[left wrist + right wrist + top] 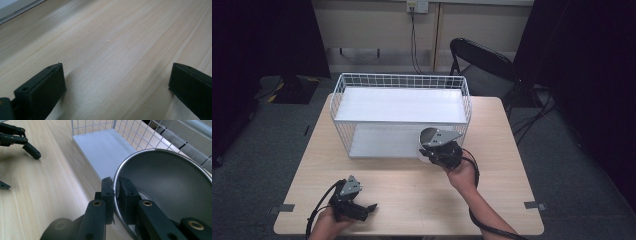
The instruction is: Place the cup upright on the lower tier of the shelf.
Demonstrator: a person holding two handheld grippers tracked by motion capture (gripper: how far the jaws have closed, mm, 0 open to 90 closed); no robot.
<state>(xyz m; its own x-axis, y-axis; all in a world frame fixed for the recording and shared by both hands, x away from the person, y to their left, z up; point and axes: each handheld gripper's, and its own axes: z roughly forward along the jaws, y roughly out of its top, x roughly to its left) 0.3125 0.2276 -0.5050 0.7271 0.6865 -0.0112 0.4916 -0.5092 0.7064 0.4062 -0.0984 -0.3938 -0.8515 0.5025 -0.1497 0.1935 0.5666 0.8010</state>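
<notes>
At the rack's (401, 107) front right corner, the right gripper (115, 192) pinches a metal bowl's (170, 187) rim, one jaw inside, one outside, with the bowl tilted just before the lower shelf (105, 150). Well away from the rack, near the table's (112, 45) front edge, the left gripper (362, 209) stands wide open, holding nothing.

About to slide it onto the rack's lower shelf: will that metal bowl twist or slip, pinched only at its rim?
The metal bowl looks thin and rigid, probably light. Its smooth rim may pivot in the right gripper, whose pinch sits off-centre. Set down, its rounded side could rock.
</notes>
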